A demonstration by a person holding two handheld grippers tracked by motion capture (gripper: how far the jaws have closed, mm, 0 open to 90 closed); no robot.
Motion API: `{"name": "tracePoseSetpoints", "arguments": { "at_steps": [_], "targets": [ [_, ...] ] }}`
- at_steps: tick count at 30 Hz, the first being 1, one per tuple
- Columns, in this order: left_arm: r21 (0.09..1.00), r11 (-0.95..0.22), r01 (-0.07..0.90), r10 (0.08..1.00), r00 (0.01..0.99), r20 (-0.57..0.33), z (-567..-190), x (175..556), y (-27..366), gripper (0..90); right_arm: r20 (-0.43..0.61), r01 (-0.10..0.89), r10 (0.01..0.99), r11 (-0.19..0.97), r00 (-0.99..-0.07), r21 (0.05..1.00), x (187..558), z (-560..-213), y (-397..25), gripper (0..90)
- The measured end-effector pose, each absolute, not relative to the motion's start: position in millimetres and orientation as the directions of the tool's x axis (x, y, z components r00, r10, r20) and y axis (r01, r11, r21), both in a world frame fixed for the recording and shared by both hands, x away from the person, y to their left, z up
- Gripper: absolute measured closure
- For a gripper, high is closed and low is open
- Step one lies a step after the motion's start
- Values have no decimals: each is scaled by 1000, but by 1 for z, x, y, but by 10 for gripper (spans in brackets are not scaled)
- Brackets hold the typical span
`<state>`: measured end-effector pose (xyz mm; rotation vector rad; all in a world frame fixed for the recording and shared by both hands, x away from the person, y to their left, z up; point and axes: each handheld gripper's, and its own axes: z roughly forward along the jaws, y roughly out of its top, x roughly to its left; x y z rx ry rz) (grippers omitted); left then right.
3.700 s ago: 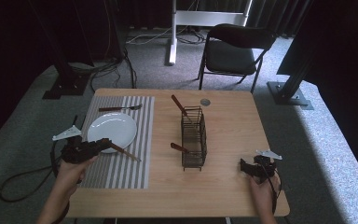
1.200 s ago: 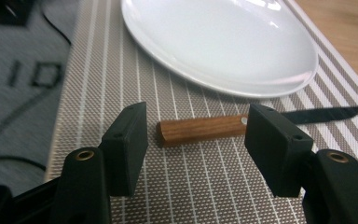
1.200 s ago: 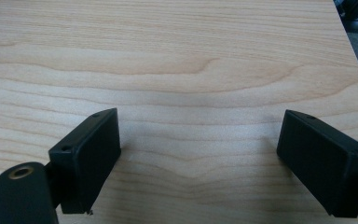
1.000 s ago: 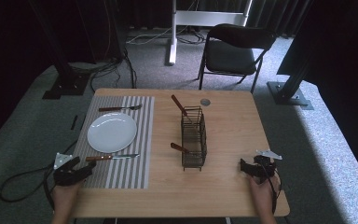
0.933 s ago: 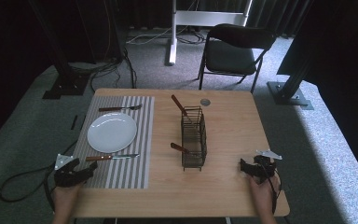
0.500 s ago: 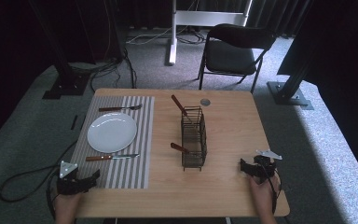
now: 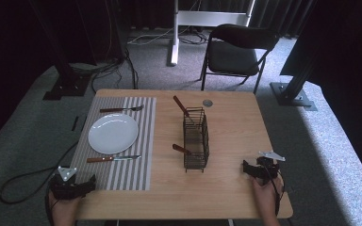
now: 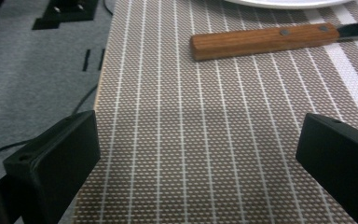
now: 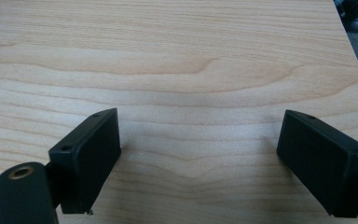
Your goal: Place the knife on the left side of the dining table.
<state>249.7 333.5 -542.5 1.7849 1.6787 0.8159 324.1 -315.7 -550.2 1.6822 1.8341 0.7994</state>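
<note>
A light wooden table (image 7: pixel 226 188) is being shown from above on grey carpet, with a dark chair (image 7: pixel 238 49) and a white stand (image 7: pixel 174 33) behind it and black curtains all round. A striped placemat (image 7: pixel 122 174) is lying on the table's left half, and a white plate (image 7: pixel 113 133) is resting on it. A fork (image 7: pixel 121 109) is lying on the mat beyond the plate, and a wooden-handled knife (image 7: pixel 113 158) is lying on the mat just on the near side of the plate. A wire basket (image 7: pixel 196 139) is standing near the table's middle, with two wooden-handled utensils sticking out of it.

The left gripper (image 7: pixel 90 181) is being held at the near left corner, its jaws spread wide with nothing between them; in the left gripper view the knife handle (image 8: pixel 261 39) is lying well ahead of them. The right gripper (image 7: pixel 246 168) is being held low over bare wood at the near right, jaws likewise parted and empty.

Compared with the earliest frame, the knife is no longer being carried over the plate by the left gripper, which has been drawn back toward the table's edge. The right gripper is being kept where it was.

No readable writing is being shown.
</note>
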Motion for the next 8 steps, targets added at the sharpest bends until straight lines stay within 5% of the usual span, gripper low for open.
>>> {"name": "tracePoseSetpoints", "arguments": {
  "at_steps": [8],
  "targets": [
    [753, -66, 655, 998, 37, 56, -542, 250, 333, 0, 14, 688, 996, 54, -92, 724, 324, -550, -316, 126]
  ]
}}
